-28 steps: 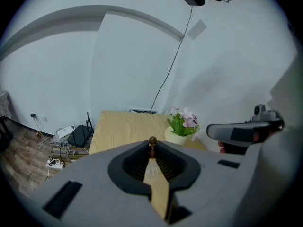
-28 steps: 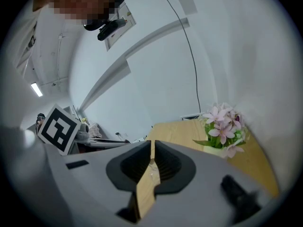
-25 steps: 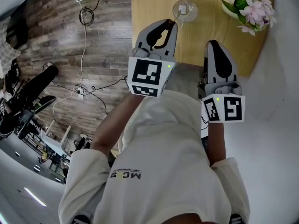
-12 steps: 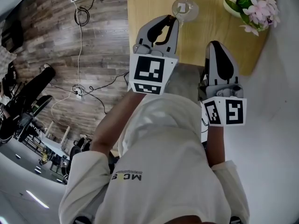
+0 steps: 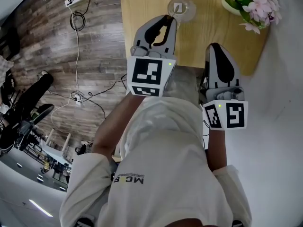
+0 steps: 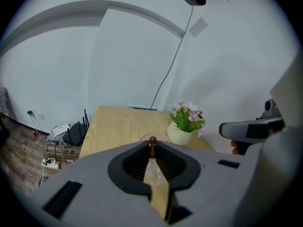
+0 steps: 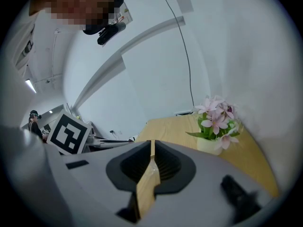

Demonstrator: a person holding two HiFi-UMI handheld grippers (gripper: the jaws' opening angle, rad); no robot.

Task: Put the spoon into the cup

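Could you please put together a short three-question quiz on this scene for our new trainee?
1. Multiple choice: which hand-held gripper holds the spoon? A, left; B, right; C, neither.
2. True or false: the flower pot stands on the floor.
3. Fill in: the glass cup stands on the ____ table.
Key: 1 A, the left hand-held gripper; 2 false, it stands on the table; 3 wooden.
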